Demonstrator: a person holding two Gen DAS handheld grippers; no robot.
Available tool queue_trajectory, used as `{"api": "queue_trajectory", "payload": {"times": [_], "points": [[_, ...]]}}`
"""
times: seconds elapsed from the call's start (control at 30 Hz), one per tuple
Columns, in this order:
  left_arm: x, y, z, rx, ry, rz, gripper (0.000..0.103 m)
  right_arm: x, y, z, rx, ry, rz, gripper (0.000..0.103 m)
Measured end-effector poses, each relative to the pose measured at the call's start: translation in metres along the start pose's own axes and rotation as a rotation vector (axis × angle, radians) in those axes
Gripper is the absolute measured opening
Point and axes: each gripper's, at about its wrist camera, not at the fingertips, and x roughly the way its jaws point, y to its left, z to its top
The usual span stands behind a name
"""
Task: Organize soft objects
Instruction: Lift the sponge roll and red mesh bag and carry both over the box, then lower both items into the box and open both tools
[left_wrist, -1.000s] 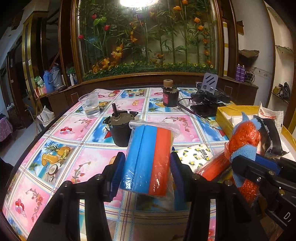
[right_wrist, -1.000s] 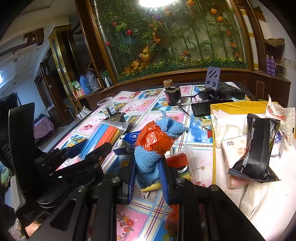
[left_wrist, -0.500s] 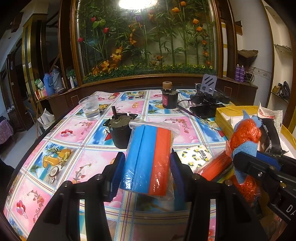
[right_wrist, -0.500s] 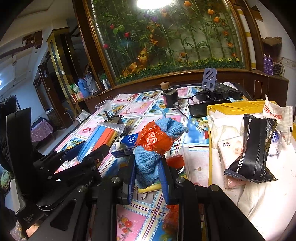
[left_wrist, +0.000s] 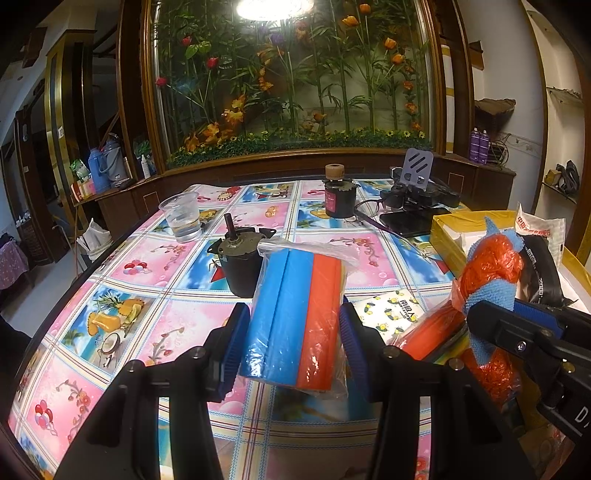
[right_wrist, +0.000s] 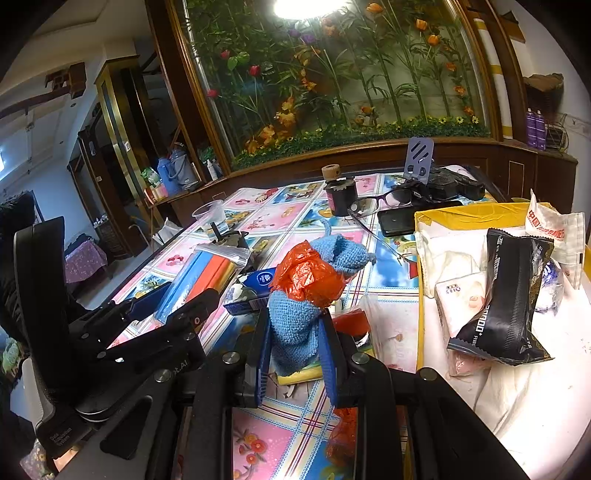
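My left gripper (left_wrist: 293, 328) is shut on a clear bag of blue and orange foam sheets (left_wrist: 295, 317) and holds it above the patterned tablecloth (left_wrist: 155, 295); the bag also shows in the right wrist view (right_wrist: 199, 275). My right gripper (right_wrist: 295, 350) is shut on a blue knitted cloth (right_wrist: 295, 328) wrapped around an orange plastic bag (right_wrist: 306, 277), held upright above the table. That bundle shows at the right of the left wrist view (left_wrist: 491, 273). The left gripper sits to the left of the right one (right_wrist: 162, 317).
A yellow box (right_wrist: 458, 214) at the right holds white tissue packs, a black packet (right_wrist: 506, 295) and a white bag. On the table stand a small motor (left_wrist: 240, 262), a plastic cup (left_wrist: 181, 216), a dark jar (left_wrist: 338, 194), glasses, a phone and a blue packet (right_wrist: 255, 284).
Both grippers have risen slightly with their loads still held. Nothing was let go or taken.
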Motion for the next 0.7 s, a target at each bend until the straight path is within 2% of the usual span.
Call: {"api": "queue_trajectory", "payload": {"times": [0.33, 0.53, 0.7], "points": [[0.000, 0.000, 0.000, -0.002, -0.001, -0.006, 0.049, -0.006, -0.001, 0.002, 0.007, -0.018, -0.006, 0.025], [-0.005, -0.004, 0.003, -0.014, -0.011, -0.084, 0.049, -0.027, -0.028, 0.005, 0.100, -0.068, -0.017, 0.025], [-0.011, -0.031, 0.002, 0.018, -0.017, -0.164, 0.048, -0.055, -0.063, 0.003, 0.165, -0.128, -0.090, 0.025]]}}
